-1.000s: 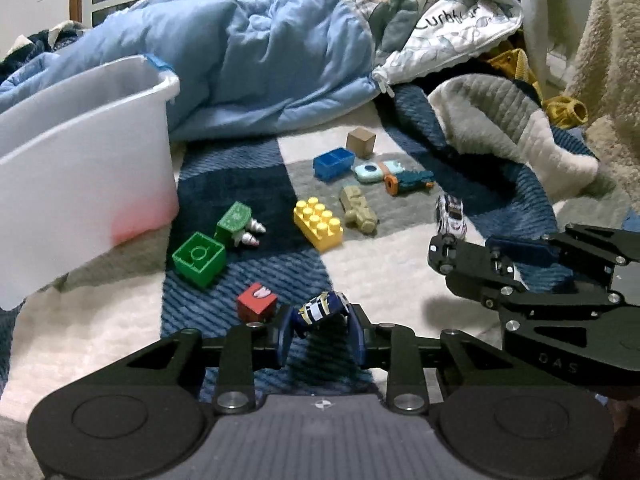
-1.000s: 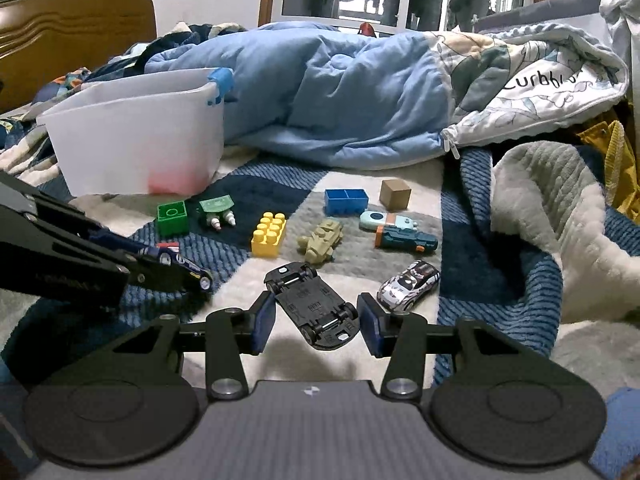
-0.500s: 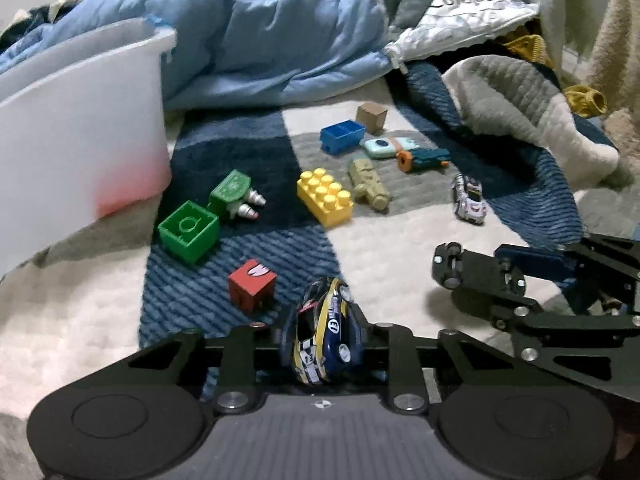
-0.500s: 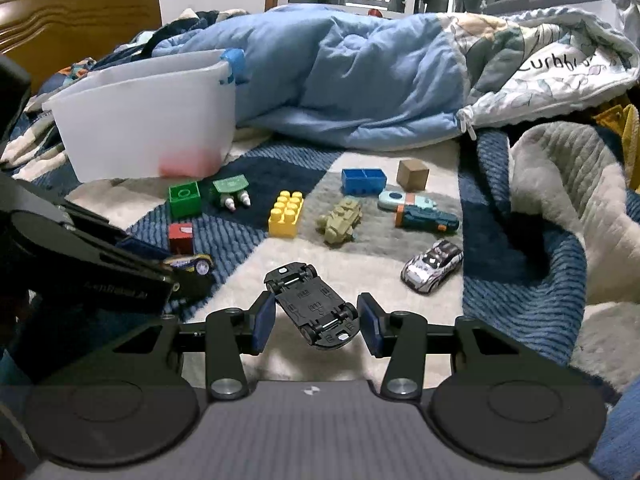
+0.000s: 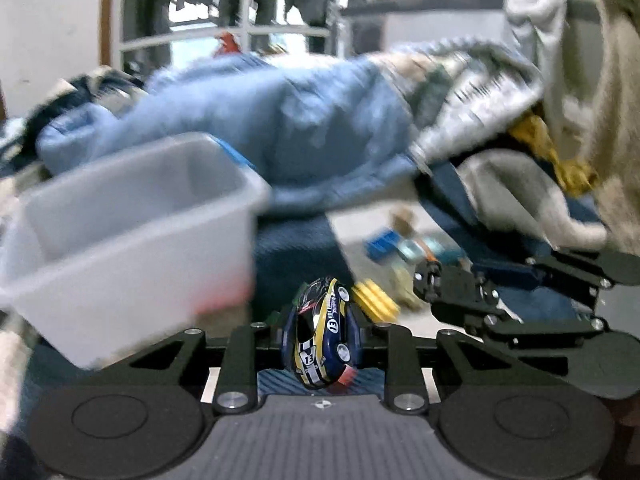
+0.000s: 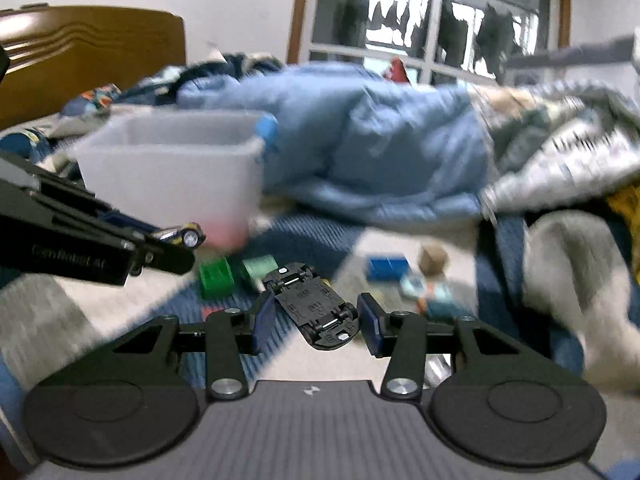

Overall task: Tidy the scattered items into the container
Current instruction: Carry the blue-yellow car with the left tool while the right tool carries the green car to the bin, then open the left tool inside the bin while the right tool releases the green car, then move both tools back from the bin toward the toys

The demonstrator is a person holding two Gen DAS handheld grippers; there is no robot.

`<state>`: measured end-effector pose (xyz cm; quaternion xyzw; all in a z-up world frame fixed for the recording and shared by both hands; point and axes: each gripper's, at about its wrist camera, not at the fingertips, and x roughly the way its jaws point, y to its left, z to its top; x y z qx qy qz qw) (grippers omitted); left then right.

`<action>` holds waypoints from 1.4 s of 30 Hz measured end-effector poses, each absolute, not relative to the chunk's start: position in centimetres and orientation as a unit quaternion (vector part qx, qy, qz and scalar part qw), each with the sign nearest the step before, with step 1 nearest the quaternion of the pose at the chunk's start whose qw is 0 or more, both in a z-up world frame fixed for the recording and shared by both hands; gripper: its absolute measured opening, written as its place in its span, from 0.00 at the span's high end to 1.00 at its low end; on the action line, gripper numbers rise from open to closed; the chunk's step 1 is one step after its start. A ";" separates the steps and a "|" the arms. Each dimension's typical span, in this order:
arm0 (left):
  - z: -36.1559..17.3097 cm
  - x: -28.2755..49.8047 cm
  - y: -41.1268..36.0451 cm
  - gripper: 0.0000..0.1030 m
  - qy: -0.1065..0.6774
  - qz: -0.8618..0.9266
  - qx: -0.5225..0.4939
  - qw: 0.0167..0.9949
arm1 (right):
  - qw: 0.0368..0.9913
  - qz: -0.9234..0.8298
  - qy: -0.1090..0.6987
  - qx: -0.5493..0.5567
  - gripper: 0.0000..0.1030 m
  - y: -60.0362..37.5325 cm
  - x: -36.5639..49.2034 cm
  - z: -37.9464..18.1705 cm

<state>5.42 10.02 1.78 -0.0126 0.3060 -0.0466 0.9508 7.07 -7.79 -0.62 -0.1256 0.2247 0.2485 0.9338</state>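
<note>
Both grippers up off the bedspread now, white container [image 5: 132, 236] looming nearer. Left gripper [image 5: 322, 340] clamped narrow on the blue-and-yellow toy car [image 5: 322, 340]; right gripper [image 6: 316, 320] wider, pinching the upturned black car [image 6: 316, 308]. Release over the container next, probably.

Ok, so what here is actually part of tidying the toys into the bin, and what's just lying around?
Part of the job:
white bin
blue and yellow toy car in the left gripper
upside-down black toy car in the right gripper
green block
blue block

Just lying about:
blue duvet
wooden headboard
</note>
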 end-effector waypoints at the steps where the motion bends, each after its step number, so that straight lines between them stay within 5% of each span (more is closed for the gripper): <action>1: 2.5 5.6 11.0 0.71 0.299 -0.036 -0.014 0.954 | 0.934 0.256 0.217 -0.124 0.52 -6.9 7.3 0.0; 10: 6.1 8.9 19.5 0.71 0.267 0.050 -0.010 0.962 | 0.929 0.314 0.149 -0.124 0.52 2.1 11.3 4.8; 23: 2.1 13.9 25.1 0.70 0.307 0.095 -0.052 0.945 | 0.912 0.331 0.209 -0.122 0.52 8.7 18.1 2.1; 26: 1.9 13.7 25.0 0.55 0.308 0.095 -0.050 0.945 | 0.912 0.325 0.217 -0.126 0.48 9.0 18.1 1.5; 29: 2.0 13.3 24.7 0.53 0.307 0.095 -0.047 0.946 | 0.915 0.320 0.209 -0.130 0.34 8.9 17.6 1.3; 42: 3.2 7.2 17.9 0.35 0.274 0.027 -0.042 0.960 | 0.937 0.287 0.175 -0.096 0.34 0.6 12.3 2.3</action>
